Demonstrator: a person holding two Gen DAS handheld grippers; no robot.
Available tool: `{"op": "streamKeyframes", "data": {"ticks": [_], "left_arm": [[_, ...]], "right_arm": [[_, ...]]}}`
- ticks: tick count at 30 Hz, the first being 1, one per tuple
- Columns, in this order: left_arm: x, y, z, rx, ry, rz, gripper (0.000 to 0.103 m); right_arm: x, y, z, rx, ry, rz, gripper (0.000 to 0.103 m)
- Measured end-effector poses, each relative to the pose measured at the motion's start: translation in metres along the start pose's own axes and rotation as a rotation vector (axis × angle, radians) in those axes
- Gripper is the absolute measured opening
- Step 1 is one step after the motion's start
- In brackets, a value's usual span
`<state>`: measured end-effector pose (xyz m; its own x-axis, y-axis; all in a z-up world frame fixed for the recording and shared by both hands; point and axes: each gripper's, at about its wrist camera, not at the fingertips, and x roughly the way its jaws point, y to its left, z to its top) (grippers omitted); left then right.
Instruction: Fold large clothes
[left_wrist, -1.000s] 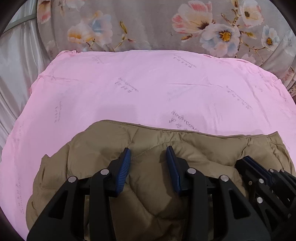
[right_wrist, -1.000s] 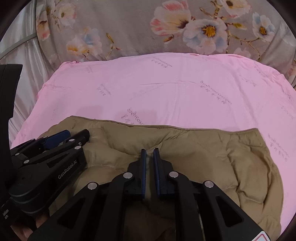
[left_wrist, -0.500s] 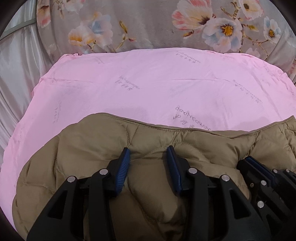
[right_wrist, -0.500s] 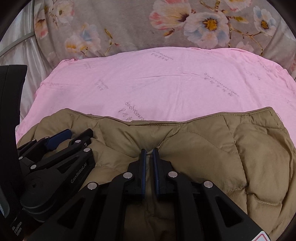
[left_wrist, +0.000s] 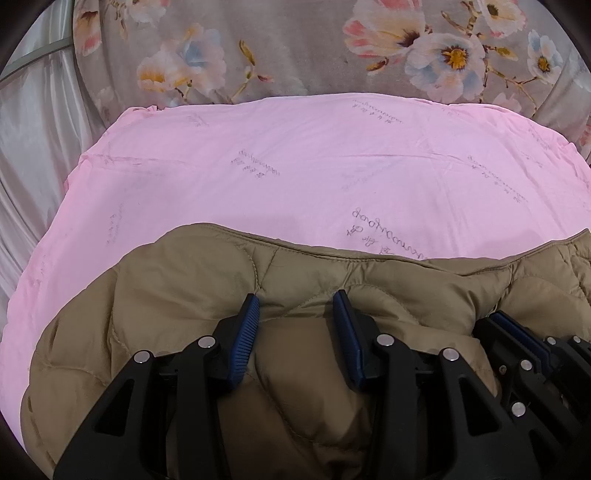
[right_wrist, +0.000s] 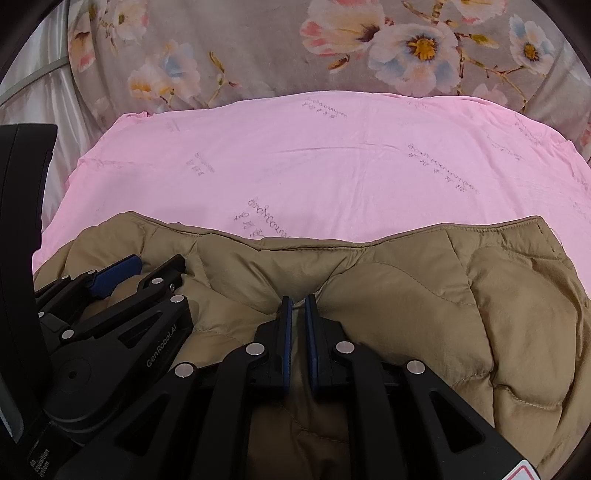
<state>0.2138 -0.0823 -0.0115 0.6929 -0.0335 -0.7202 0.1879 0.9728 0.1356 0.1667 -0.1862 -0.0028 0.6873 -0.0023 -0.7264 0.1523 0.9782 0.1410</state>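
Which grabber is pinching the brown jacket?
The right gripper: its fingers are nearly together, pinching the brown jacket. The left gripper has its fingers wide apart.

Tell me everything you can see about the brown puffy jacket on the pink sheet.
The jacket is olive-tan, quilted in curved stitched panels, with smooth, slightly shiny padded fabric. It lies bunched on the pink sheet, its piped edge running across the far side; sleeves, collar and zipper cannot be made out. The right gripper is pinched shut on a ridge of its fabric. The left gripper has its jaws apart, straddling a puffed fold, the blue pads against the fabric. Both grippers sit close together, side by side.
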Motion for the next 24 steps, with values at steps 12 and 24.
{"op": "streamKeyframes", "data": {"ticks": [12, 24], "left_arm": [[0.001, 0.000, -0.001, 0.003, 0.001, 0.005, 0.041], [0.003, 0.002, -0.002, -0.001, 0.003, 0.004, 0.041]], "right_arm": [[-0.001, -0.013, 0.005, 0.079, 0.015, 0.103, 0.018], [0.001, -0.004, 0.003, 0.035, 0.003, 0.011, 0.011]]}}
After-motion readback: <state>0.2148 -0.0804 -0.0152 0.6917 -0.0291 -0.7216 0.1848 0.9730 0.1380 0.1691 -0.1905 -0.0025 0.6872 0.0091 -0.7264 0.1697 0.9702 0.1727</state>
